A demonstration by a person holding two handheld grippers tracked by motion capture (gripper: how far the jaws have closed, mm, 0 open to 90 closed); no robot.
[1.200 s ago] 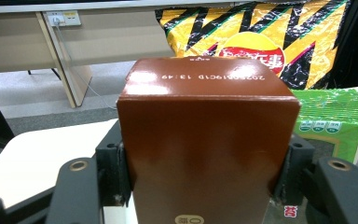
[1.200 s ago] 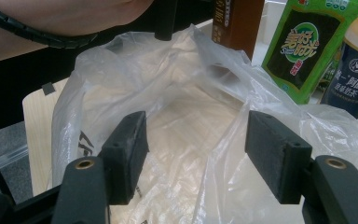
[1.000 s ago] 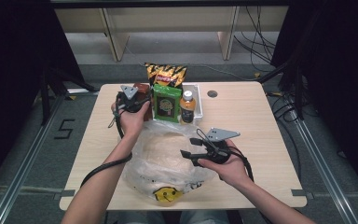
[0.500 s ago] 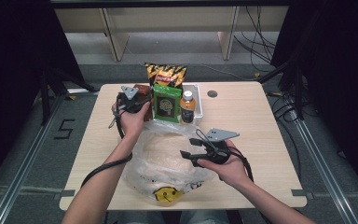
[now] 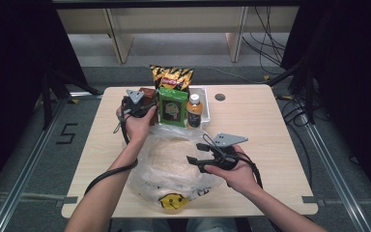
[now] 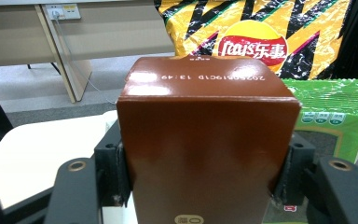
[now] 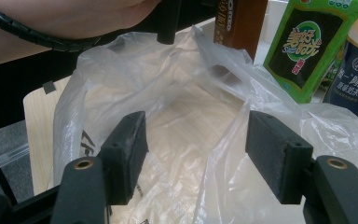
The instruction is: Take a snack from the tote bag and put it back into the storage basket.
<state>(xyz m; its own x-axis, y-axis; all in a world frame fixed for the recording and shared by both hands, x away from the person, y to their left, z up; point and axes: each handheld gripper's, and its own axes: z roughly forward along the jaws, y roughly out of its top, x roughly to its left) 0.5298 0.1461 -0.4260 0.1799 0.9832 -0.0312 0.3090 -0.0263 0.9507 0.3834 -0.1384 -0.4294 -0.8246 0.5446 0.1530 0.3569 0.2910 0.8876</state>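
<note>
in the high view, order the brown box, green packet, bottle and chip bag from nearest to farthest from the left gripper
1. Brown box: clamped between the jaws of the left gripper.
2. Green packet: just right of the box.
3. Bottle and chip bag: too close to call; the bottle stands right of the packet, the bag behind it.

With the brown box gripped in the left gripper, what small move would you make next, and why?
Probably lift the brown box slightly and carry it toward the plastic bag. The left gripper clamps the box on both sides, and the bag lies open just in front of the person, with the right gripper open at its mouth.
</note>
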